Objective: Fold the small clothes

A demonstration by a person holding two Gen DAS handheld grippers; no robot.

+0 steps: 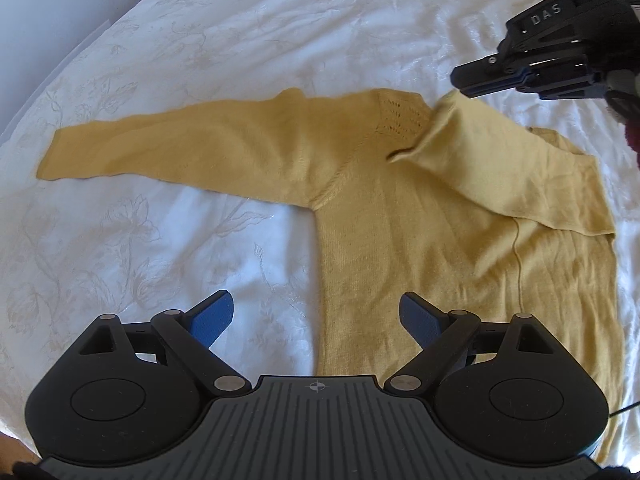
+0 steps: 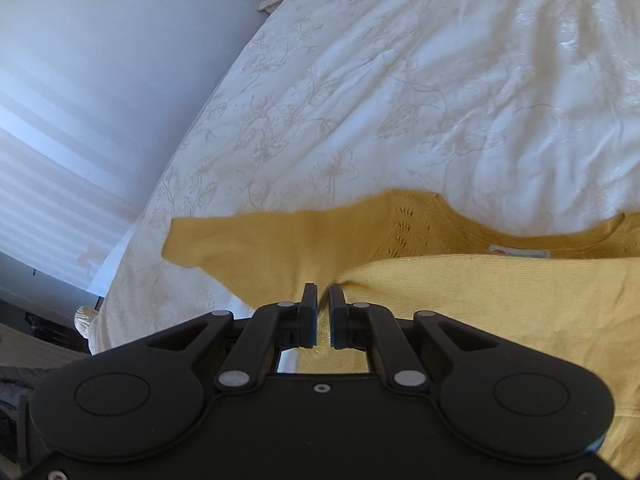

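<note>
On bedspread (image 1: pixel 240 40), right gripper (image 2: pixel 323 296) pinching sweater (image 1: pixel 400 220) sleeve

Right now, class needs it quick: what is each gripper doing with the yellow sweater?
Left gripper: open, holding nothing, above the sweater.
Right gripper: shut on the sweater's right sleeve, folding it across the body.

Bright daylight washed over the white embroidered bedspread (image 1: pixel 248 40), glaring on its creases at the right. Soft shadows lay under the mustard knitted sweater (image 1: pixel 400 208). Fisheye bending curved both views' edges; corners fell dark.
</note>
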